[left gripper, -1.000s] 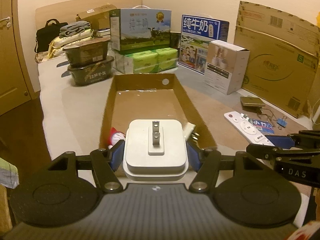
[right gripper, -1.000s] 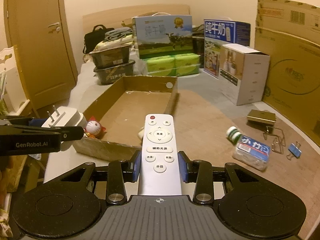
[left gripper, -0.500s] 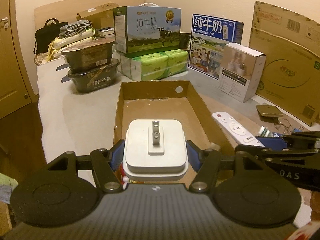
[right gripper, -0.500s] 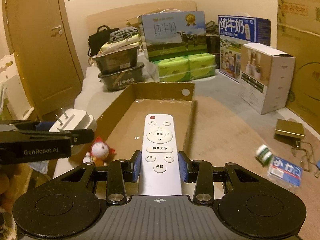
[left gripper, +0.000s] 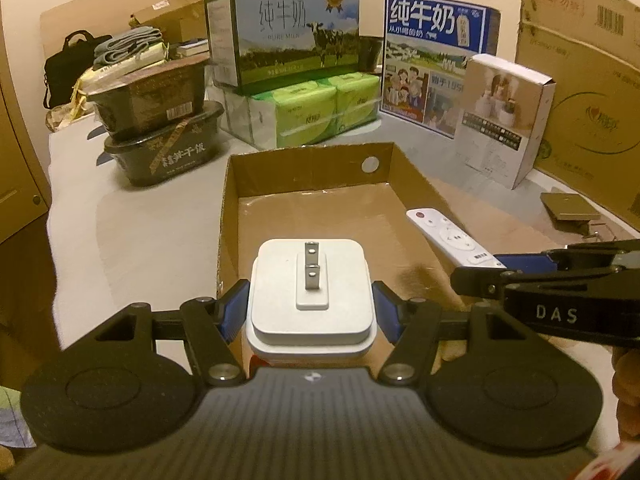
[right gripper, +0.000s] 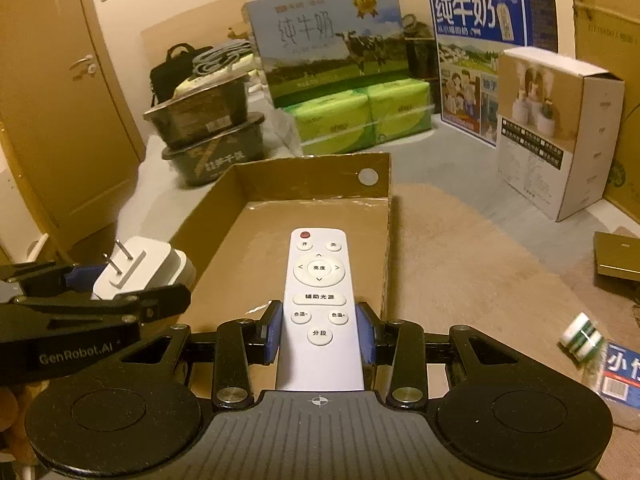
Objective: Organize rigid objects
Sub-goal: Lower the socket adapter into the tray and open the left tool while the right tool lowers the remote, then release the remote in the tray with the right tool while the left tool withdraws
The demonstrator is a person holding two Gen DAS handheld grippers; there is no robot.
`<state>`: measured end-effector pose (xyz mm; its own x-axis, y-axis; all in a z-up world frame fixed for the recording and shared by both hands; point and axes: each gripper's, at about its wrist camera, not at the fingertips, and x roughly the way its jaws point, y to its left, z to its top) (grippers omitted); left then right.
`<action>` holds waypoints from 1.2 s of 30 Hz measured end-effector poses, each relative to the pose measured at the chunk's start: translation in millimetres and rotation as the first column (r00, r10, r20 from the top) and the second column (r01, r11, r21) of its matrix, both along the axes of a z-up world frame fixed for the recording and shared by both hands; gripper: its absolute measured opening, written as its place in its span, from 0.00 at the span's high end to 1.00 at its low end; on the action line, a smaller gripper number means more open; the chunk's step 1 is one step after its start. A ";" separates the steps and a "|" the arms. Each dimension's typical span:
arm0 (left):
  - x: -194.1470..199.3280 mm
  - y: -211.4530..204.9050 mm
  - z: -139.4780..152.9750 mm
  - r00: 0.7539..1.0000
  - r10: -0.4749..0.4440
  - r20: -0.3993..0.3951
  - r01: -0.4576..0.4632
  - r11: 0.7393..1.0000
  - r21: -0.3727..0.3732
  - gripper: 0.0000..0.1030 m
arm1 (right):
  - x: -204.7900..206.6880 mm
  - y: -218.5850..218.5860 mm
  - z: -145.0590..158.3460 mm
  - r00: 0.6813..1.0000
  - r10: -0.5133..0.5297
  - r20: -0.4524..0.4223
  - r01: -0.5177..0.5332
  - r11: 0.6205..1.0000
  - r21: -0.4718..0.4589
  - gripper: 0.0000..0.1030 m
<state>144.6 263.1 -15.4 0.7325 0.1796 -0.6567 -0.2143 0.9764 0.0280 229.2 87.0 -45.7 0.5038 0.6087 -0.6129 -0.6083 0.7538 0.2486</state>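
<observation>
My left gripper [left gripper: 310, 314] is shut on a white plug adapter [left gripper: 311, 296] with its two prongs up, held over the near end of the open cardboard tray [left gripper: 304, 168]. My right gripper [right gripper: 319, 334] is shut on a white remote control [right gripper: 319, 304], held over the tray [right gripper: 312, 174] beside it. In the left wrist view the remote [left gripper: 448, 236] and right gripper come in from the right. In the right wrist view the adapter [right gripper: 140, 268] and left gripper sit at the left.
Behind the tray stand two stacked dark food tubs [left gripper: 160, 120], a milk carton box [left gripper: 280, 24], green tissue packs [left gripper: 316, 108] and a white box [left gripper: 504, 116]. A gold box [right gripper: 618, 256], a small bottle [right gripper: 580, 334] and a blue packet [right gripper: 620, 368] lie on the right.
Both grippers moved forward with their objects and now hang over the tray's near end. The small toy figure at the tray's near corner has dropped out of view.
</observation>
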 end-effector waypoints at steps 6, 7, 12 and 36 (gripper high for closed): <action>16.3 3.9 -13.8 1.000 -0.019 -0.017 0.019 1.000 -0.009 0.40 | 11.6 2.5 -10.2 1.000 -0.006 -0.011 0.007 1.000 0.006 0.62; 17.9 4.2 -14.6 1.000 -0.019 -0.018 0.019 1.000 -0.008 0.38 | 12.7 3.3 -10.5 1.000 -0.009 -0.013 0.009 1.000 0.007 0.62; 13.5 8.2 -13.3 1.000 0.021 0.007 -0.021 1.000 -0.005 0.29 | 15.8 1.8 -11.1 1.000 -0.014 -0.021 0.014 1.000 0.018 0.62; -6.1 21.1 -1.0 0.997 0.074 0.036 -0.072 0.997 -0.033 0.29 | 14.8 5.1 -1.2 0.999 -0.041 -0.020 0.043 0.994 0.101 0.51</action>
<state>138.6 284.1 -16.4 0.7419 0.2130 -0.6357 -0.2853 0.9584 -0.0119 244.0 92.1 -46.9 0.5200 0.6468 -0.5578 -0.5715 0.7489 0.3355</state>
